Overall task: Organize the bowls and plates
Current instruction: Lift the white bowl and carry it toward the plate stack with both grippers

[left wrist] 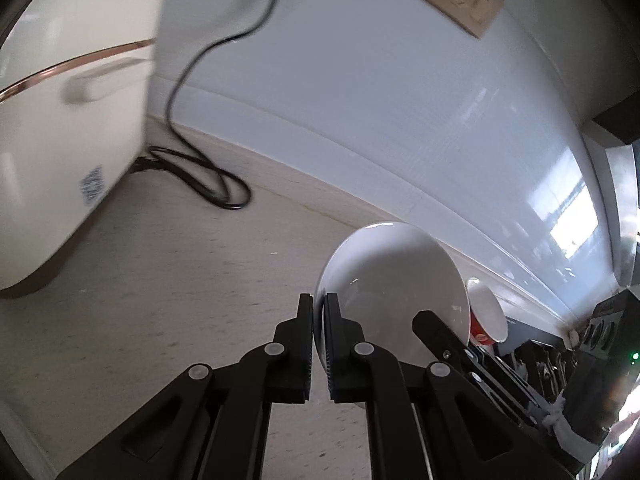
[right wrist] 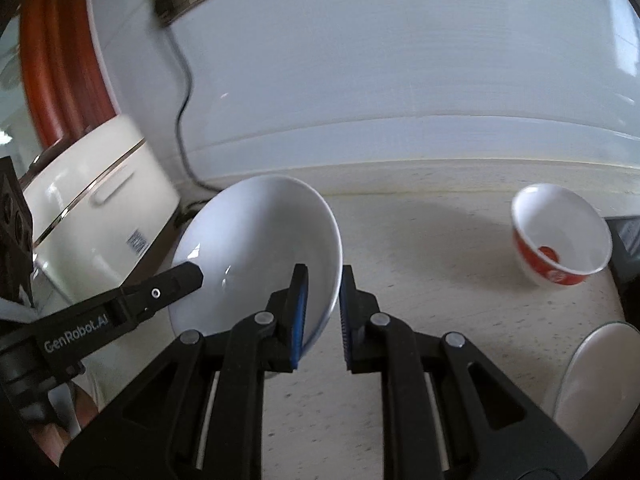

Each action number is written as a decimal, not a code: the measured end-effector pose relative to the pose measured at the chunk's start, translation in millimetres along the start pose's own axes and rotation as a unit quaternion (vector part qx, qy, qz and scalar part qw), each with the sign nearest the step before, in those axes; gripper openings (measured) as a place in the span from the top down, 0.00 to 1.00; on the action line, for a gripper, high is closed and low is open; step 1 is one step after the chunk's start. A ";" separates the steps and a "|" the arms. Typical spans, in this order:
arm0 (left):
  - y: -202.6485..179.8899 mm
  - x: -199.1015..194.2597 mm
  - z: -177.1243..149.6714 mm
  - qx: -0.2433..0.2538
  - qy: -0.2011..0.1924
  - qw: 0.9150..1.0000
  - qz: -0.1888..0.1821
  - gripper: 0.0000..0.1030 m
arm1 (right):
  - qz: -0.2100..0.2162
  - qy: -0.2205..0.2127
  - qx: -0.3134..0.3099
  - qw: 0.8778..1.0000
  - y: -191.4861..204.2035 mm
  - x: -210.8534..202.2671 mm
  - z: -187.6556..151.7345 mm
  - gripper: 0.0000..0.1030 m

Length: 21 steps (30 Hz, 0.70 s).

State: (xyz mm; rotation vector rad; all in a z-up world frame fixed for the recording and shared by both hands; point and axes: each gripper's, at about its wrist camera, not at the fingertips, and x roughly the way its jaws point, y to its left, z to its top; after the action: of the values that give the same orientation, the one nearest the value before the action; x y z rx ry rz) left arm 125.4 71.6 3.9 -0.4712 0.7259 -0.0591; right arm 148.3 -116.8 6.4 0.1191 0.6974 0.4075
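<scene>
holding white bowl (right wrist: 256, 248) tilted on edge above the counter (left wrist: 180, 280), mouth facing right, between both claws. left gripper (left wrist: 319, 344) pinching the bowl's left rim, jaws pressed nearly together on the wall. right gripper (right wrist: 322, 316) straddling the opposite rim: one finger (right wrist: 298, 312) inside the bowl, the other outside, visible gap on the outer side, so spread and not yet clamping. judging a handover in progress, right claw needing to close on the rim just ahead of it. red-patterned bowl (right wrist: 560, 240) sitting upright on the counter well off to the right, likely stacking target. pale plate (right wrist: 596, 384) lying near right edge. rice cooker (left wrist: 68, 120) standing left, clear of the grip.
</scene>
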 end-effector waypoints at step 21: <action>67.0 -60.6 -30.9 -0.048 -0.021 0.997 0.054 0.95 | 0.073 0.043 -0.109 0.990 82.7 14.2 -34.6 0.81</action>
State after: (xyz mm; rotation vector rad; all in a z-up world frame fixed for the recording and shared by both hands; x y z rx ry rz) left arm 52.5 132.2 -7.3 -0.5220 0.7133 0.0866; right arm 109.0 -36.4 -8.6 -0.0551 0.7274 0.6293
